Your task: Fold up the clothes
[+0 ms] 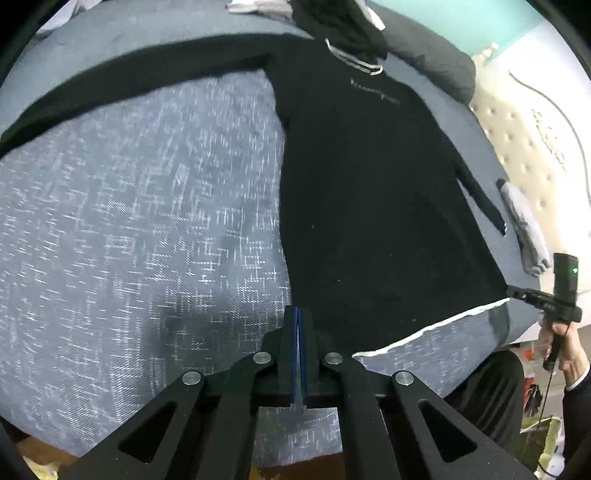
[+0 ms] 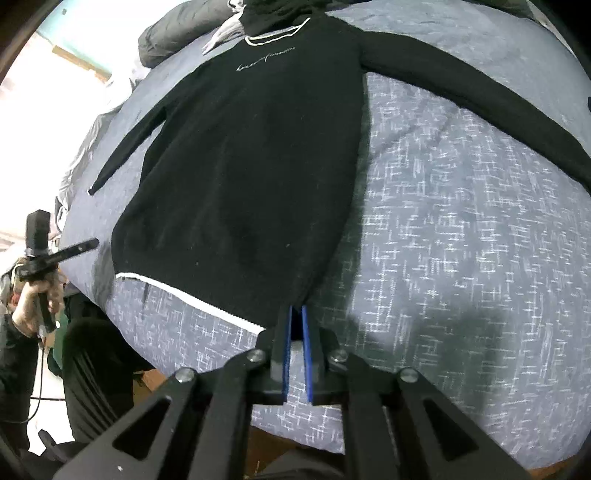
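Observation:
A black long-sleeved sweater [image 1: 369, 192] [image 2: 251, 166] with a white-edged hem lies flat, front up, on the grey-blue patterned bed cover [image 1: 129, 221], both sleeves spread out. My right gripper [image 2: 295, 314] is shut on the hem's right corner, black fabric showing between its blue pads; in the left wrist view the right gripper [image 1: 511, 290] meets that same corner. My left gripper [image 1: 297, 314] is shut, pads pressed together, tips beside the hem's left corner. In the right wrist view the left gripper [image 2: 96, 242] shows a strip of cover between its tip and the sweater.
A dark grey pillow [image 1: 436, 55] and a heap of black clothing [image 1: 332, 22] lie past the collar. Folded grey clothes [image 1: 524, 229] sit near the bed edge by a cream tufted panel [image 1: 535, 147]. The person's black trouser leg [image 2: 96, 369] stands against the near edge.

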`<state>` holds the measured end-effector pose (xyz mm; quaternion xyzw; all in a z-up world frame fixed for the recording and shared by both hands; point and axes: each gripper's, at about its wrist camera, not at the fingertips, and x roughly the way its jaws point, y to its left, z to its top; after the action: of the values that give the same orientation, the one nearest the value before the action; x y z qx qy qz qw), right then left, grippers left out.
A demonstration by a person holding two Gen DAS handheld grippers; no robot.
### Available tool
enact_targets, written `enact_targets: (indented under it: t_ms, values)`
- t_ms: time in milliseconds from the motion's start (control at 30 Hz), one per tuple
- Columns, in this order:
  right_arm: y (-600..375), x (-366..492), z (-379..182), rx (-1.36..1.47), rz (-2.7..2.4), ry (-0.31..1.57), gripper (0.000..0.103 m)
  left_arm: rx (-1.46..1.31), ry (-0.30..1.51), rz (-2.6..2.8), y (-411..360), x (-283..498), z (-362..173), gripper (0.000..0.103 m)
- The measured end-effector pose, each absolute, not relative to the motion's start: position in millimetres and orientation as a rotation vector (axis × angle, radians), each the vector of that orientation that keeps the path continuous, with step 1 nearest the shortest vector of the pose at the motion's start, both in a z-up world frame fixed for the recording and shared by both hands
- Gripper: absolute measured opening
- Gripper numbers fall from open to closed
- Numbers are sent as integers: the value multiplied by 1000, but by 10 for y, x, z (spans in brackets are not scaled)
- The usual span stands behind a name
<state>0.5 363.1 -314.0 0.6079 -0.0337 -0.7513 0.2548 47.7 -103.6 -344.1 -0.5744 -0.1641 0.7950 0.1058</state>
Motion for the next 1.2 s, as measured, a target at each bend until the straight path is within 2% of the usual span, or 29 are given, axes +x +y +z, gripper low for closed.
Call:
enact_targets:
  t_ms: [200, 267, 333, 400, 467, 733, 833, 1033, 1067, 1100, 1133, 1200]
  values:
    - [3805, -107, -3058, 1640, -2092, -207, 9, -1758, -424, 2273, -859, 417, -3674, 13]
    - [3802, -141, -3088, 1661, -2093, -213, 18, -1762, -421, 2254, -806, 412, -3725, 15]
    - [3767, -163, -3140, 1682, -2076, -219, 42, -1759, -450, 2239, -778, 413, -3759, 21]
    - [3717, -174, -3217, 1709, -2050, -239, 51, -1747, -513, 2227, -787, 421, -3779, 30]
    - [3663, -179, -3294, 1732, -2024, -255, 51, -1733, -574, 2208, -808, 434, -3795, 38]
    - [3484, -150, -3488, 1779, -1970, -261, 51, -1714, -703, 2164, -860, 511, -3817, 49]
    - [3468, -147, -3526, 1797, -1965, -258, 51, -1714, -683, 2146, -767, 534, -3820, 54]
    - [3407, -57, -3572, 1796, -1945, -261, 51, -1728, -672, 2175, -678, 524, -3916, 51]
    - [3391, -44, -3580, 1794, -1947, -255, 50, -1726, -662, 2192, -666, 528, -3913, 41]
    - [3380, -34, -3589, 1793, -1950, -249, 48, -1727, -653, 2200, -656, 530, -3910, 34]
    - [3375, -29, -3601, 1794, -1953, -244, 37, -1728, -645, 2202, -646, 534, -3906, 22]
    - [3368, -20, -3621, 1792, -1961, -233, 21, -1711, -625, 2209, -624, 554, -3861, 16]
